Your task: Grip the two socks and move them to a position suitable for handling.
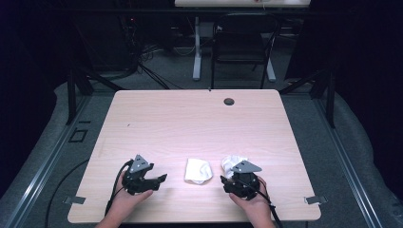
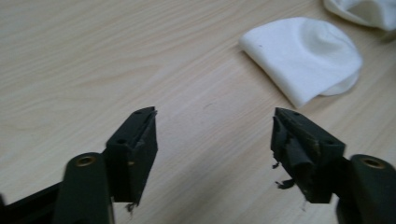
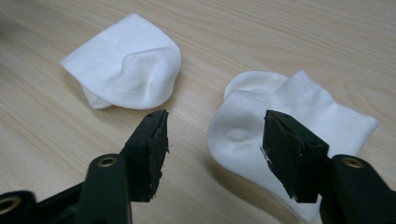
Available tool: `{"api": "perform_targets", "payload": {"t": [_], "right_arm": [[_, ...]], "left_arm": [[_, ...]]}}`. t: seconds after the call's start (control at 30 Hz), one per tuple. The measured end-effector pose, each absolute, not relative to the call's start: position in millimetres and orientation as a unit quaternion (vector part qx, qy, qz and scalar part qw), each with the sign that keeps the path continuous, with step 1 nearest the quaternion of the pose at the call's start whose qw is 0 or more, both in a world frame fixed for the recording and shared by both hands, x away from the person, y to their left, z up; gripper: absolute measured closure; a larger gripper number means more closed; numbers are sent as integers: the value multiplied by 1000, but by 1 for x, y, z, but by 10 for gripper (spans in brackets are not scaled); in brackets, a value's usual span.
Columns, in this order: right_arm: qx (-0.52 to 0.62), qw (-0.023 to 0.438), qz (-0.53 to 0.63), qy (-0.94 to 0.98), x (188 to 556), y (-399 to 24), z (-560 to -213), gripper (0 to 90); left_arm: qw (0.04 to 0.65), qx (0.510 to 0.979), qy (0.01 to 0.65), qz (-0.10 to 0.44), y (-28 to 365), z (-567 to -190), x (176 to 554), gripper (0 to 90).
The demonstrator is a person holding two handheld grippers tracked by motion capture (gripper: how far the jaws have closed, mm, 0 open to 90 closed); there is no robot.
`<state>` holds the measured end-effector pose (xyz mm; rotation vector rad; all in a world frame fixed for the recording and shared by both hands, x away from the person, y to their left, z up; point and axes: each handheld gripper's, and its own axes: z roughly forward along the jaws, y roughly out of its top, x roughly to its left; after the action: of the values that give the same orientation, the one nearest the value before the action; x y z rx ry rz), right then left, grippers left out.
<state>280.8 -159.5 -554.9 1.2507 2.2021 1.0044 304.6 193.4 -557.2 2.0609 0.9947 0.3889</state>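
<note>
Two white socks lie on the wooden table near its front edge. One folded sock [image 1: 197, 171] [image 2: 306, 58] [image 3: 128, 63] sits in the middle between my two grippers. The second sock [image 1: 232, 164] [image 3: 275, 126] [image 2: 364, 11] lies crumpled just ahead of my right gripper [image 1: 227, 179] [image 3: 215, 140], whose jaws stand open with its near edge below them, not pressed. My left gripper [image 1: 157, 179] [image 2: 215, 135] rests left of the folded sock, jaws open over bare wood, holding nothing.
The table [image 1: 190, 118] has a round cable hole [image 1: 229, 101] near its far edge. Beyond it stand a black chair [image 1: 242, 42] and another desk's white leg [image 1: 196, 47]. Metal rails [image 1: 43, 156] run along the floor on both sides.
</note>
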Motion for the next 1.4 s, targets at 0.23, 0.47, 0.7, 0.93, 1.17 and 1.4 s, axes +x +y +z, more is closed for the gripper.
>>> {"api": "perform_targets", "payload": {"t": [0.23,0.47,0.7,0.93,1.17,1.4], "right_arm": [[467,184,368,783,279,-161,-559,563],[472,160,392,773,282,-162,-562,528],[486,163,388,766,281,-164,-562,527],[479,158,393,769,282,-163,-563,477],[484,163,416,752,281,-168,-560,511],[502,173,432,729,281,-178,-556,531]], "left_arm": [[385,827,384,143,188,-565,305,438],[385,830,376,145,183,-566,303,461],[390,834,367,133,173,-562,303,425],[393,839,353,130,153,-554,307,426],[384,854,326,131,102,-548,315,467],[370,861,321,138,67,-545,325,509]]}}
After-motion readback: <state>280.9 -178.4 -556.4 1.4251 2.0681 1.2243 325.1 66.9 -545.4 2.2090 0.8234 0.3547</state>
